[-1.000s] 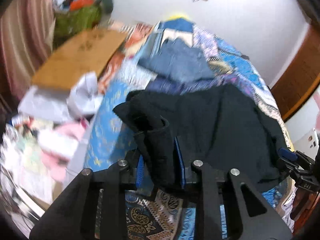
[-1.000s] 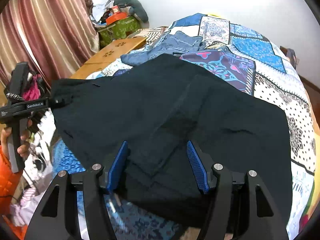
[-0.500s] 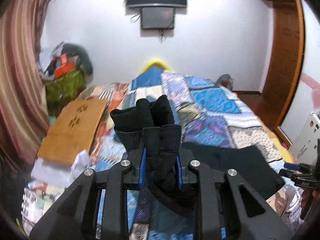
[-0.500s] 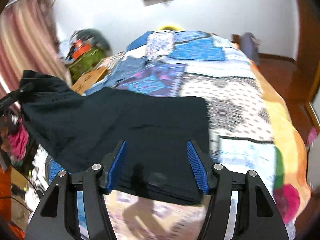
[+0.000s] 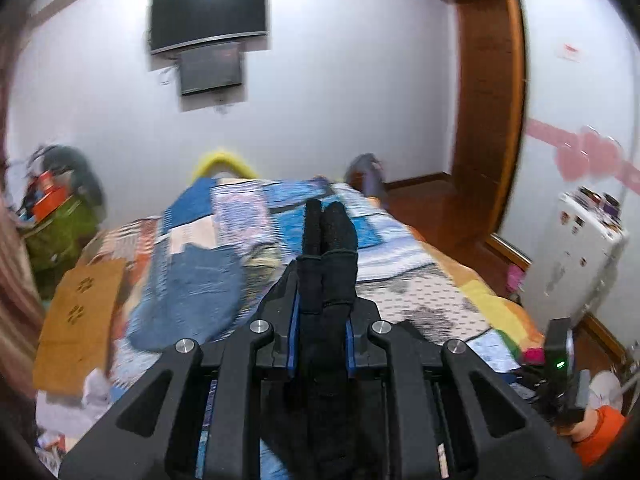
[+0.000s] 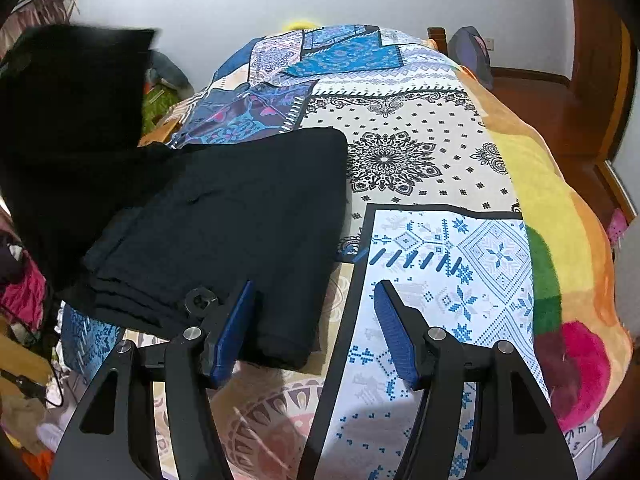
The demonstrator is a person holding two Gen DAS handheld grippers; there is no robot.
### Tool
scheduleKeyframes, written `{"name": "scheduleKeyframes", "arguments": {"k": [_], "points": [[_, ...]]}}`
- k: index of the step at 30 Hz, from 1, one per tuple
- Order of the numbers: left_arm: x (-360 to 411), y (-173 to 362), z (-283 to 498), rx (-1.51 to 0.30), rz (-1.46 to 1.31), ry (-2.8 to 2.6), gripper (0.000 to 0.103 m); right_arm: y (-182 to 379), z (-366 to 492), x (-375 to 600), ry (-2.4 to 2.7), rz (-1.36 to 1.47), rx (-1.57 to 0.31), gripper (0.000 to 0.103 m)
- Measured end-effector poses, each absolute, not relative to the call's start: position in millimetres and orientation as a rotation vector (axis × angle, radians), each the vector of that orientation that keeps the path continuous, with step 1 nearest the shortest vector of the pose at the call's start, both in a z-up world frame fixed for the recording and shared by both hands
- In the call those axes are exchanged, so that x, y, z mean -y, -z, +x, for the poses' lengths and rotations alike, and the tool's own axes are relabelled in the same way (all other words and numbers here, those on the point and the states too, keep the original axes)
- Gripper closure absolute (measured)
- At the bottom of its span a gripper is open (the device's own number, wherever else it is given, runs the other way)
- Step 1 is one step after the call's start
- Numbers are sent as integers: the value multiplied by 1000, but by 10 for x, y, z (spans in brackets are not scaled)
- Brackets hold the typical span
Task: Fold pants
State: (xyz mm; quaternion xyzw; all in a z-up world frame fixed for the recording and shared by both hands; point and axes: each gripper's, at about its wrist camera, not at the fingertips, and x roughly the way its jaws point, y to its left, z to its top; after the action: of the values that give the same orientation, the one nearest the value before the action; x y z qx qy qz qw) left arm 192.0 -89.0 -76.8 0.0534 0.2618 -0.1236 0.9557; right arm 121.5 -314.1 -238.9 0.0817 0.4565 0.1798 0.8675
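Your left gripper (image 5: 322, 320) is clamped tight on a bunched fold of the black pants (image 6: 224, 216), the cloth standing up between its blue pads (image 5: 293, 330) and poking out beyond the fingertips, lifted well above the bed. In the right wrist view that raised part shows as a dark sheet hanging at the far left, while the rest of the pants lies in flat stacked layers on the near left of the patchwork bedspread (image 6: 440, 240) — a black button showing at the near edge.

Your right gripper (image 6: 316, 312) is spread wide and holds nothing; its left finger (image 6: 236, 320) rests at the near edge of the folded cloth, its right finger over bare bedspread.

Farther up the bed, on the left, lies a blue denim garment (image 5: 192, 296). Beside the bed at the far left stands a green basket (image 5: 60, 236) with an orange box and dark clutter heaped in it, too blurred to name. A TV (image 5: 208, 14) hangs on the far wall.
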Motion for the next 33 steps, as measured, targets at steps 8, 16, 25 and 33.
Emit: {"name": "scheduleKeyframes", "arguments": {"k": [8,16,25,33], "points": [[1820,1068,2041,-568,191,436,86,2430,1223,3182,-392,200,-947,45],[2285,1865,1961,-812,232,582,86,2358,1111,3301,-383,211,-932,45],[2444,2130,1767,-960,307,606,69,2298,861,3572,-287,162,-947,45],[2027,1593,1782,-841,206,566,37,2165,765,3610,-272,170,-922,45]]}}
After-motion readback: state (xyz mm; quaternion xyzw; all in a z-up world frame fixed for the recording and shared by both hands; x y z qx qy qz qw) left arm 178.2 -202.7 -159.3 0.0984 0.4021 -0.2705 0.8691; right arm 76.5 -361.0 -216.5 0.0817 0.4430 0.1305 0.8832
